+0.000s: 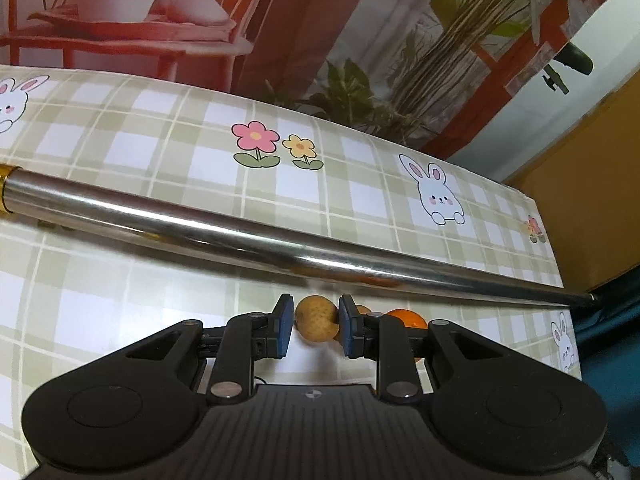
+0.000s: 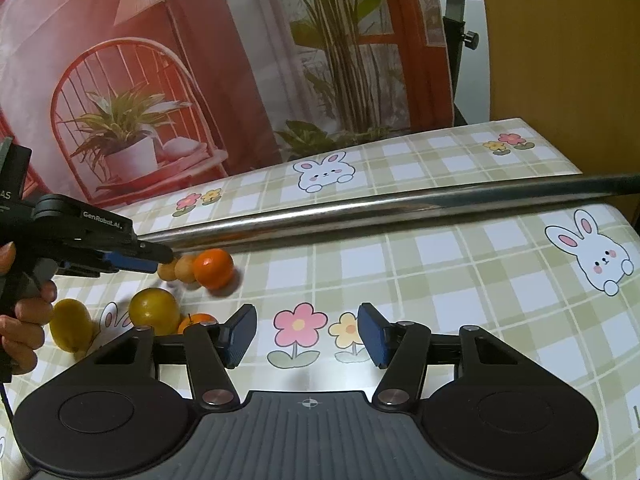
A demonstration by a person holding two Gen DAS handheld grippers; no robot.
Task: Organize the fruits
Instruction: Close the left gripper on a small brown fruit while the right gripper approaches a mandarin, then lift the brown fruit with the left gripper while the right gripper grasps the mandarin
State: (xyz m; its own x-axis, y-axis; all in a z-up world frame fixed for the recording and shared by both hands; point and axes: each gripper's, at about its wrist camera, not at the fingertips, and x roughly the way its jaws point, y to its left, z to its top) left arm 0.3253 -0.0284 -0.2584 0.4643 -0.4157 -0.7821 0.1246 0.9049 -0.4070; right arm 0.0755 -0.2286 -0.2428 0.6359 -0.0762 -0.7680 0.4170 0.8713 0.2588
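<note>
Your left gripper (image 1: 312,330) is clamped on the small tan fruit (image 1: 316,322) at lower centre, the orange (image 1: 406,319) just to its right (your right gripper (image 2: 306,338) hangs parted and empty, farther off).

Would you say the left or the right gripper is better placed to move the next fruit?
Left. The left gripper is already shut on a small tan fruit beside the orange, while the right gripper hangs open over bare tablecloth, holding nothing.

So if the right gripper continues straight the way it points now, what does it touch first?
Probably only the tablecloth: the right gripper is open over the printed flowers, with no fruit between. Depth is uncertain.
</note>
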